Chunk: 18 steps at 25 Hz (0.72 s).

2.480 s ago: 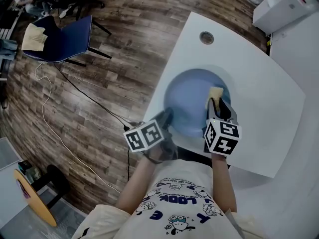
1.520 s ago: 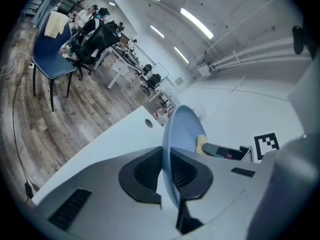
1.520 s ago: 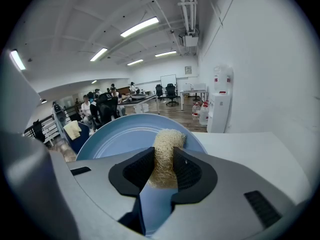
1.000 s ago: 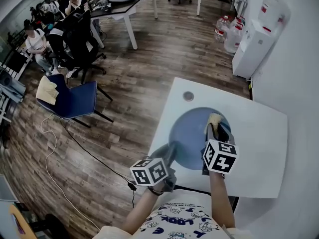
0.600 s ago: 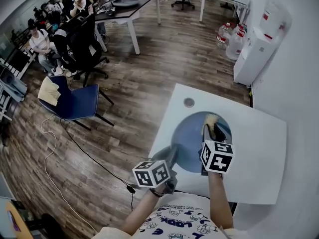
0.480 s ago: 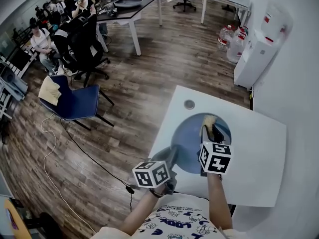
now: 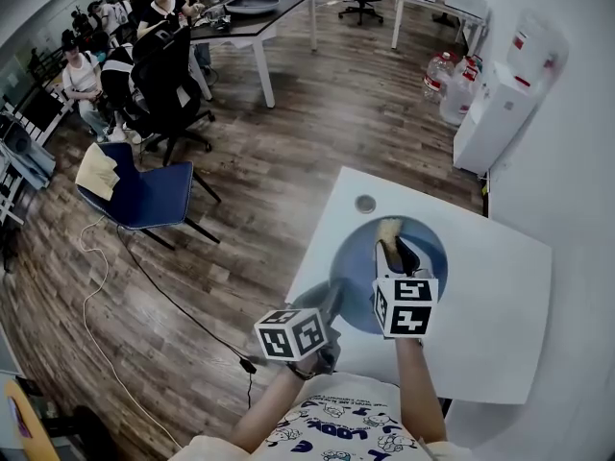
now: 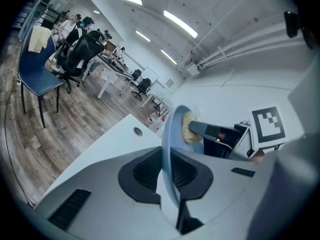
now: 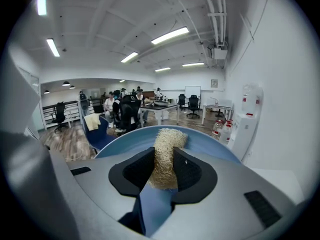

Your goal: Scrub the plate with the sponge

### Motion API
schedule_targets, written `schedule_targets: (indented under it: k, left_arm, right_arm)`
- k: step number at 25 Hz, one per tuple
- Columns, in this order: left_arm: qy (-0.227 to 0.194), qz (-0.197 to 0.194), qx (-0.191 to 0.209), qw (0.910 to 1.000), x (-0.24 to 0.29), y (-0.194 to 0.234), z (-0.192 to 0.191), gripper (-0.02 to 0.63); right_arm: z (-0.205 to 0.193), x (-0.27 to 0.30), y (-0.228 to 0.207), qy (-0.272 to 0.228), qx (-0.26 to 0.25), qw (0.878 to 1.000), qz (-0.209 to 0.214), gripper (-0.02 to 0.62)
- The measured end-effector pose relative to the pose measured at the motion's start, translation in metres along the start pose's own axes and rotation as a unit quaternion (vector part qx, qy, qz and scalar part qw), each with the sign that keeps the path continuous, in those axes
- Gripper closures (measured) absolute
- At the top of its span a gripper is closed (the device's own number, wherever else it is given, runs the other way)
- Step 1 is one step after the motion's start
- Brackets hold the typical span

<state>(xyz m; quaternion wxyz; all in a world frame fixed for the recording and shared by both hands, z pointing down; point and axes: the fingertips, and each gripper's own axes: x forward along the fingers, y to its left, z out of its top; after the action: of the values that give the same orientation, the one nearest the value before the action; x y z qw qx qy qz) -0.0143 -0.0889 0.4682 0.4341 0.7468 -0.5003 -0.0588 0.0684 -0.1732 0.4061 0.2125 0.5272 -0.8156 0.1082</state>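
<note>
Leftward across the pale blue round plate (image 7: 430, 246) is where the straw-coloured fibrous sponge (image 7: 388, 229) has travelled since 1 second ago: it was near the far right rim then and now sits nearer the middle of the far side, so a scrubbing stroke looks to be under way.

The plate lies on the white table (image 7: 495, 305), toward its left edge. The sponge is pressed against the plate's inner face. In the right gripper view it stands on end between the 2 dark pads, which are narrowed onto its sides, while its free end pokes out ahead of them. Held that way, the sponge's free end rather than the right gripper (image 7: 392, 250) meets the plate.

The left gripper (image 7: 332, 298) is clamped on the plate's near-left rim. Its own view shows the thin blue edge running between the closed pads. This grip most likely steadies the plate so it cannot slide or spin under the rubbing.

Beyond the plate, a small round grommet hole (image 7: 365, 203) sits in the tabletop, well clear of the work. Farther off stand a blue office chair (image 7: 144, 195) and the wooden floor.
</note>
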Motion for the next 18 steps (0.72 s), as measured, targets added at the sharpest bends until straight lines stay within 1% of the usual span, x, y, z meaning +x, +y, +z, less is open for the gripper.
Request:
schedule_targets:
  k: [10,18]
  left_arm:
    - [-0.001,0.001,0.0,1.0,0.0,0.001,0.005,0.58]
    - [-0.002,0.002,-0.004,1.0,0.002,0.003,0.007,0.58]
  right_arm:
    - [0.001,0.004,0.031,0.001,-0.054,0.997,0.057,0.477]
    - [-0.006,0.005,0.049,0.009,-0.086,0.993,0.083,0.477]
